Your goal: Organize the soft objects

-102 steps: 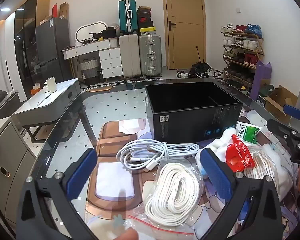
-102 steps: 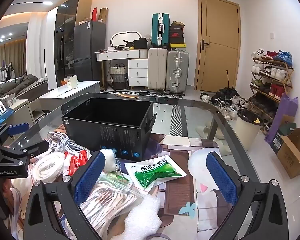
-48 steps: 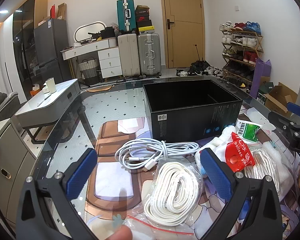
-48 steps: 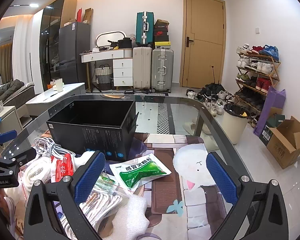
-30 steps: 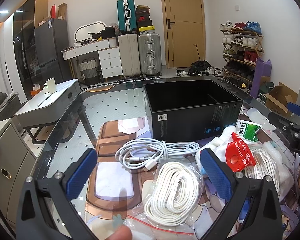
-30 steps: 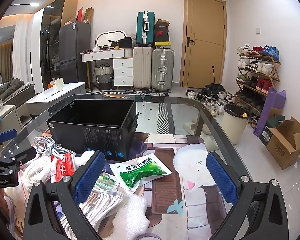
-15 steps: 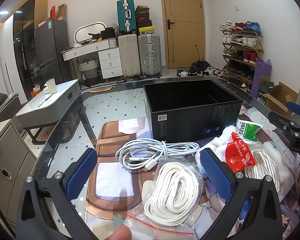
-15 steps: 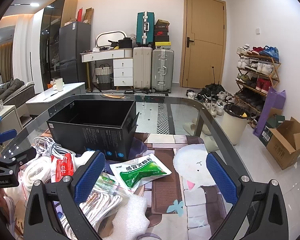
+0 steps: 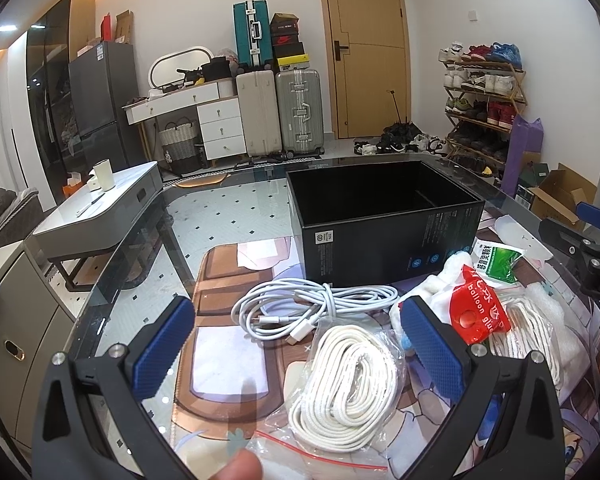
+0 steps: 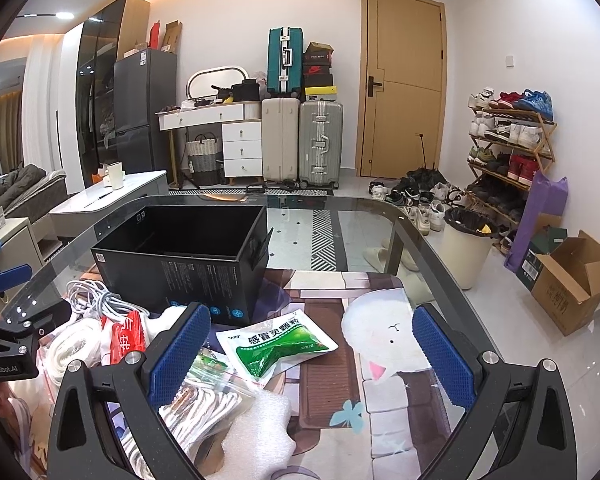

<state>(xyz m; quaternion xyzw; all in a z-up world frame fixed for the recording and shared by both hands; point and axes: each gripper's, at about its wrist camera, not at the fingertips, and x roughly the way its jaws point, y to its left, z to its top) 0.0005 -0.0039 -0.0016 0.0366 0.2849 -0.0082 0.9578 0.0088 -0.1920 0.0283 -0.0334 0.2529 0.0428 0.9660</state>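
Note:
An empty black box [image 9: 384, 216] [image 10: 188, 256] stands on the glass table. In front of it lie a loose white cable bundle [image 9: 300, 308], a bagged white rope coil [image 9: 348, 380], a red balloon-glue packet [image 9: 476, 312] [image 10: 126, 334], a green sachet [image 10: 276, 342] [image 9: 500, 260], another bagged rope [image 10: 198, 404] and white foam [image 10: 256, 428]. My left gripper [image 9: 296, 344] hovers open over the cables and the rope bag, holding nothing. My right gripper [image 10: 312, 348] hangs open above the green sachet, also empty.
A patterned mat [image 10: 384, 360] covers the table's near part; the curved glass edge [image 10: 432, 256] runs to the right. On the floor beyond stand a bin [image 10: 466, 244], a cardboard box [image 10: 568, 280] and a shoe rack [image 10: 508, 148]. A fingertip [image 9: 240, 468] shows at the bottom.
Both grippers have stayed almost still over the last second; earlier the right view drifted slightly rightwards. Nothing on the table has moved.

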